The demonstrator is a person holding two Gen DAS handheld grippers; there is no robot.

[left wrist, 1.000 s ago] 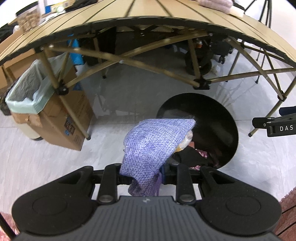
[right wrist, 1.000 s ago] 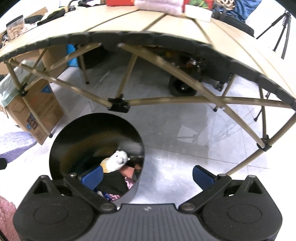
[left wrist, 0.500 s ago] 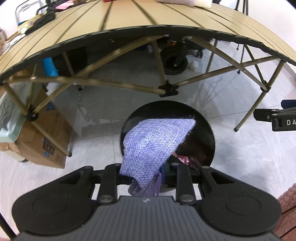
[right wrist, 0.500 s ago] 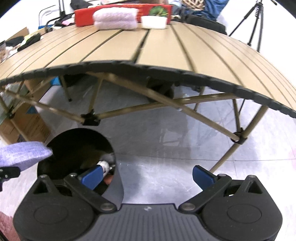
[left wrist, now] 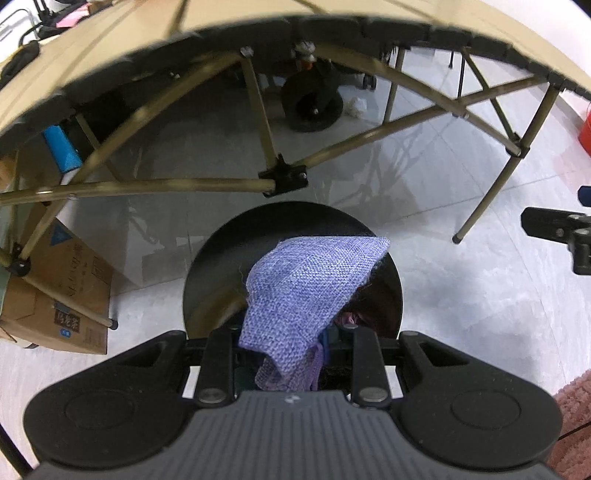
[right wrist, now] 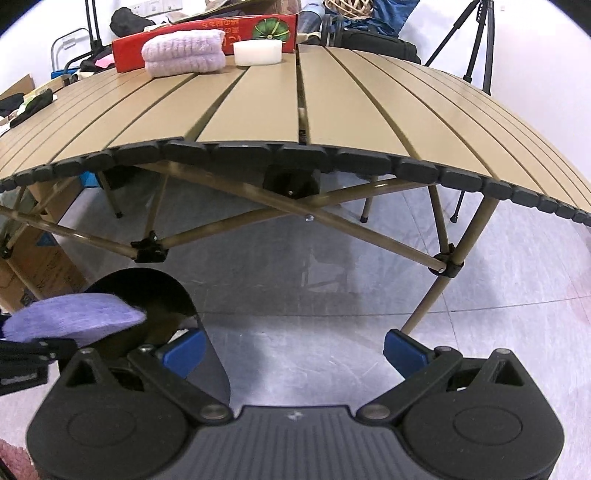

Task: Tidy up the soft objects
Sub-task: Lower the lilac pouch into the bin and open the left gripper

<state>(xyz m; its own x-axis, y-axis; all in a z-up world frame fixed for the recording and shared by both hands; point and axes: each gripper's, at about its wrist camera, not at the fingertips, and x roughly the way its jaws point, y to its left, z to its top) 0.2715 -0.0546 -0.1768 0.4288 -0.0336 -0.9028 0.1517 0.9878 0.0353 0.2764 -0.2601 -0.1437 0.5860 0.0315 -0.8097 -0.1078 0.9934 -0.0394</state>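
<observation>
My left gripper (left wrist: 291, 341) is shut on a purple knitted cloth (left wrist: 310, 284), which it holds right over the mouth of a round black bin (left wrist: 210, 269) on the floor. Dark and pink soft items lie inside the bin, mostly hidden by the cloth. From the right wrist view the same purple cloth (right wrist: 74, 319) hangs at the far left over the black bin (right wrist: 170, 291). My right gripper (right wrist: 293, 349) stands open with nothing between its blue pads, above the grey floor beside the bin. A folded pale pink towel (right wrist: 184, 51) lies on the slatted table (right wrist: 332, 103).
The folding table's crossed legs (left wrist: 280, 177) stand just behind the bin. A cardboard box (left wrist: 62, 291) sits left of the bin. On the table are a red box (right wrist: 207, 33) and a white bowl (right wrist: 258, 51). A tripod (right wrist: 476, 33) stands at the far right.
My left gripper has carried the purple cloth leftward until it is centred over the bin. My right gripper has risen and tilted up, so the tabletop now fills its view.
</observation>
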